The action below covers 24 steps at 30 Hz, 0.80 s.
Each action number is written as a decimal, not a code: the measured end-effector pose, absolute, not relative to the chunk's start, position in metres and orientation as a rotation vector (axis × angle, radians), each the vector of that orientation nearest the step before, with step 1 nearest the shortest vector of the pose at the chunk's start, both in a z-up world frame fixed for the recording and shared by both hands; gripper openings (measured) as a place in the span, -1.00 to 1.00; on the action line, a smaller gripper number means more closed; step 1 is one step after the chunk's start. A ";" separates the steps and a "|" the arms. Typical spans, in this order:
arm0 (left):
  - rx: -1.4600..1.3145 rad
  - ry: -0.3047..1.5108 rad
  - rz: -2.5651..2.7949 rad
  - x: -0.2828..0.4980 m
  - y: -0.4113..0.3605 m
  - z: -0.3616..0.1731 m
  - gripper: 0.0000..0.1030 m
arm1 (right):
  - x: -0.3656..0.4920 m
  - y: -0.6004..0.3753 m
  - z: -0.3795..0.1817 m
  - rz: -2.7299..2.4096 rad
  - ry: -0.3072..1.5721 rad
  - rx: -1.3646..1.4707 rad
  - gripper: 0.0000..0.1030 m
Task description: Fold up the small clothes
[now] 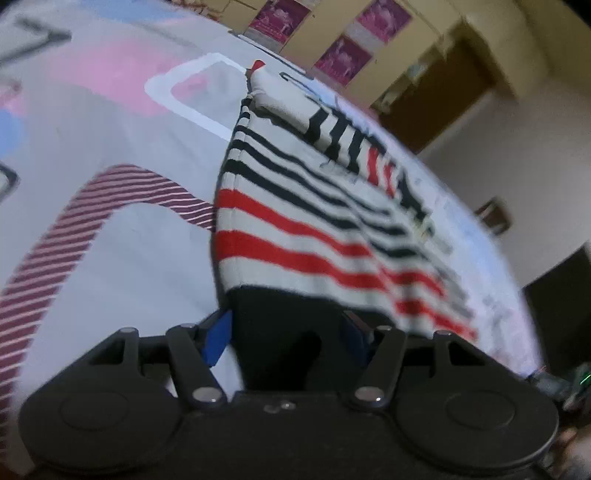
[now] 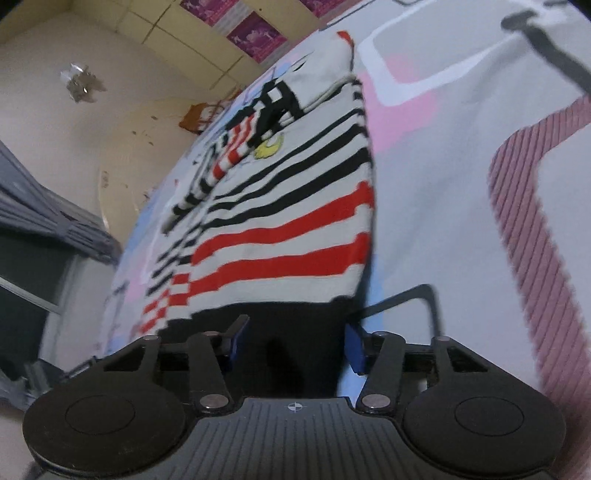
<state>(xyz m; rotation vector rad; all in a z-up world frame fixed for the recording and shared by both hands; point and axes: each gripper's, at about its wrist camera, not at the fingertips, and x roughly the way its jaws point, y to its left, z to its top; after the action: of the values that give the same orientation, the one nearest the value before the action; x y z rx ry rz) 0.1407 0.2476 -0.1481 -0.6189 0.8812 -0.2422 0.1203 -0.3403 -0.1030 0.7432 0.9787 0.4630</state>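
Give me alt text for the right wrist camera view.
The right gripper pinches the black hem of a red, black and white striped garment, which lies stretched away over a patterned bedsheet. Pink posters hang beyond.

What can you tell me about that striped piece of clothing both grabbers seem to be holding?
The striped garment is a small knit-looking top, off-white with thin black stripes higher up, broad red stripes lower down and a black hem band. A sleeve lies folded across its body, and a small yellow patch shows near it. It lies spread on a patterned bedsheet, its black hem lifted between the fingers of the left gripper and right gripper.
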 end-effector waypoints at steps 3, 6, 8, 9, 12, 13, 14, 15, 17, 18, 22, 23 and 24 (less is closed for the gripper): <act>-0.806 0.838 -0.301 0.153 0.261 -0.165 0.13 | 0.132 -0.338 -0.108 0.479 0.972 0.797 -0.06; -0.851 0.821 -0.325 0.164 0.261 -0.170 0.06 | 0.141 -0.338 -0.111 0.476 0.964 0.829 -0.08; -0.830 0.825 -0.339 0.169 0.258 -0.168 0.06 | 0.145 -0.338 -0.111 0.465 0.961 0.820 -0.12; -0.813 0.830 -0.342 0.170 0.255 -0.167 0.06 | 0.145 -0.339 -0.111 0.459 0.957 0.818 -0.15; -0.750 0.868 -0.384 0.166 0.248 -0.163 0.00 | 0.146 -0.343 -0.110 0.429 0.949 0.812 -0.22; -0.731 0.887 -0.404 0.162 0.247 -0.163 -0.03 | 0.145 -0.342 -0.111 0.433 0.955 0.811 -0.22; -0.722 0.900 -0.424 0.157 0.246 -0.163 -0.03 | 0.142 -0.342 -0.111 0.447 0.965 0.810 -0.22; -0.709 0.911 -0.450 0.151 0.245 -0.162 -0.04 | 0.138 -0.340 -0.112 0.461 0.974 0.808 -0.22; -0.687 0.921 -0.470 0.143 0.243 -0.164 -0.09 | 0.127 -0.335 -0.113 0.498 0.992 0.806 -0.23; -0.683 0.918 -0.468 0.141 0.244 -0.165 -0.17 | 0.123 -0.333 -0.113 0.509 0.993 0.801 -0.26; -0.707 0.929 -0.373 0.153 0.248 -0.171 -0.88 | 0.124 -0.327 -0.112 0.492 0.975 0.765 -0.90; -0.694 0.900 -0.370 0.153 0.247 -0.166 -0.88 | 0.124 -0.328 -0.108 0.491 0.954 0.763 -0.91; -0.691 0.847 -0.376 0.148 0.247 -0.159 -0.89 | 0.122 -0.330 -0.101 0.487 0.920 0.757 -0.91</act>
<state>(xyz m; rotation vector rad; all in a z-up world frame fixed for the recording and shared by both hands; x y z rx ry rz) 0.1484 0.2469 -0.1588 -0.6913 0.8471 -0.3757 0.1224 -0.3302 -0.1013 0.7569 0.9201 0.4875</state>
